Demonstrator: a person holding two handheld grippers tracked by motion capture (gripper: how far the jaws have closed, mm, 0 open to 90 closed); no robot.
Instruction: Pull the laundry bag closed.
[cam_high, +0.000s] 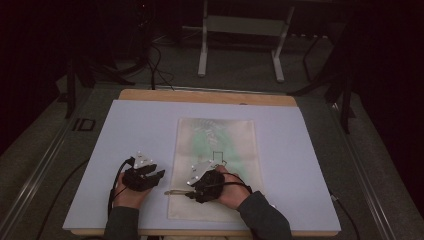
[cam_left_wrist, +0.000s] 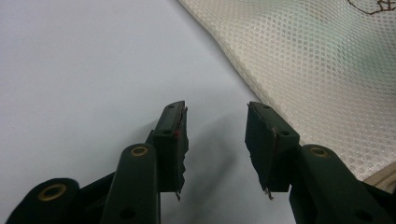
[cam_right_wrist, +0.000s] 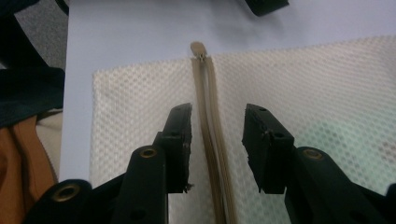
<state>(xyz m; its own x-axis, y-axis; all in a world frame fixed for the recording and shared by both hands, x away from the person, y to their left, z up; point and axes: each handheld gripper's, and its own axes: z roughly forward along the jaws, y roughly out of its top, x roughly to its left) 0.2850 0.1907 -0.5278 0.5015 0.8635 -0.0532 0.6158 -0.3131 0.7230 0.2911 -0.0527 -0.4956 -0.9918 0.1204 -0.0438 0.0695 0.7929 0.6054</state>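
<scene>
A cream mesh bag (cam_high: 217, 145) with something green inside lies flat on the pale board (cam_high: 300, 150). Its tan zipper (cam_right_wrist: 210, 116) runs along the near end, with the pull tab (cam_right_wrist: 198, 48) at the bag's left edge. My right gripper (cam_right_wrist: 217, 128) hovers low over the bag, one jaw on each side of the zipper tape, pads apart from it. In the high view the right gripper (cam_high: 192, 192) points left along the zipper (cam_high: 175, 192). My left gripper (cam_left_wrist: 215, 126) stands open over bare board just left of the bag (cam_left_wrist: 317, 70), nothing between its jaws; the high view shows the left gripper (cam_high: 150, 174).
The board rests on a wooden table (cam_high: 200, 95) with dark floor and a metal stand (cam_high: 240, 30) beyond it. Bare board (cam_left_wrist: 84, 70) stretches left of the bag. A tip of the left gripper (cam_right_wrist: 266, 5) shows past the pull tab.
</scene>
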